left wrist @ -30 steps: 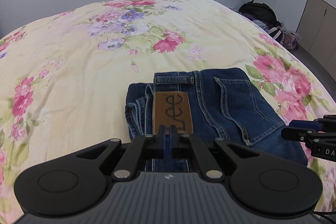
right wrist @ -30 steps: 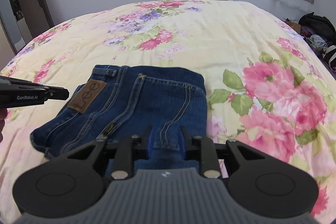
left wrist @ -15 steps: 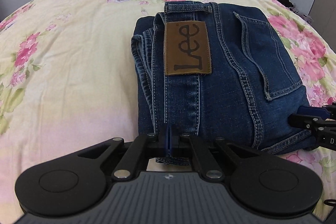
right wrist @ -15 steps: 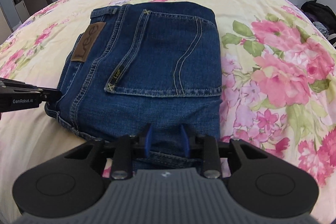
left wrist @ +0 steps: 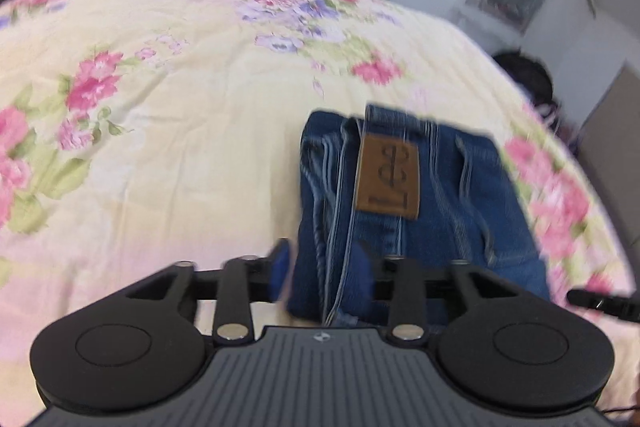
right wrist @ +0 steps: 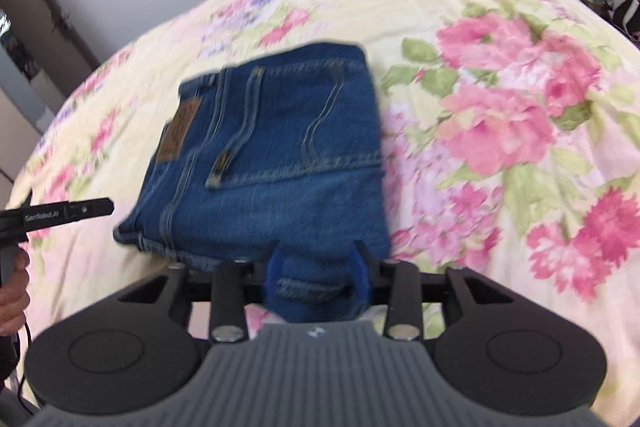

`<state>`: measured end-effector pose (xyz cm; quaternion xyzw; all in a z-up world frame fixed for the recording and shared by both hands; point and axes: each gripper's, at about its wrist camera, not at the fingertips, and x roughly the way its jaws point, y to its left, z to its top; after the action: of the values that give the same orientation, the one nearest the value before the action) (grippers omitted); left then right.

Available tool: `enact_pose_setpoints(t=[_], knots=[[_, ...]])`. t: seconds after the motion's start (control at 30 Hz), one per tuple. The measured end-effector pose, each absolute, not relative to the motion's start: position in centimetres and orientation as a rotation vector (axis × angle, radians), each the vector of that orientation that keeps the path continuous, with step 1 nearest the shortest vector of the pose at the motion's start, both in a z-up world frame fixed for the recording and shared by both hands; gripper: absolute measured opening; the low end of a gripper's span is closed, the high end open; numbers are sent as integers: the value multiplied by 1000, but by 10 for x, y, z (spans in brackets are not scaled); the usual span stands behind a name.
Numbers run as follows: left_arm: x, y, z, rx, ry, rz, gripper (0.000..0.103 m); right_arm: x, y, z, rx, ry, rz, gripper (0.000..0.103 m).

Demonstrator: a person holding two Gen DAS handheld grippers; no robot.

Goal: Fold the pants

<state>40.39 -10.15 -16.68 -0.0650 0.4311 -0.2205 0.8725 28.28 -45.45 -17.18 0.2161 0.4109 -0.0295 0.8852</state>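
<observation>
Jeans [left wrist: 400, 211] lay folded small on the bed [left wrist: 160, 147] | my left gripper [left wrist: 320, 271] and right gripper [right wrist: 316, 275] fingers were opening, near hem no longer clamped | fold looked finished; withdrawal next.

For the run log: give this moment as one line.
task: fold pants | folded jeans on floral bedspread | left gripper: opening, jeans edge between | right gripper: opening, jeans edge between
</observation>
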Motion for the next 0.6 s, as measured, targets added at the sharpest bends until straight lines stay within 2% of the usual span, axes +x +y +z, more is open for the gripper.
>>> enact_pose_setpoints(t=[0.03,0.13,0.17,0.37,0.6], knots=[[412,-98,-167,-197,904,-465,67,283,-463,-170,469,843,-66,46],[439,-93,-179,-337,943,-491,81,292,-489,-174,559,817,-54,58],[447,-94,-186,-377,963,-506,83,296,-496,-177,594,809,-51,63],[475,-95,-230,-547,1015,-527,86,331,-539,-210,884,760,-15,64],[498,-105,-260,-592,1031,-655,94,370,-556,-256,1038,758,27,65]])
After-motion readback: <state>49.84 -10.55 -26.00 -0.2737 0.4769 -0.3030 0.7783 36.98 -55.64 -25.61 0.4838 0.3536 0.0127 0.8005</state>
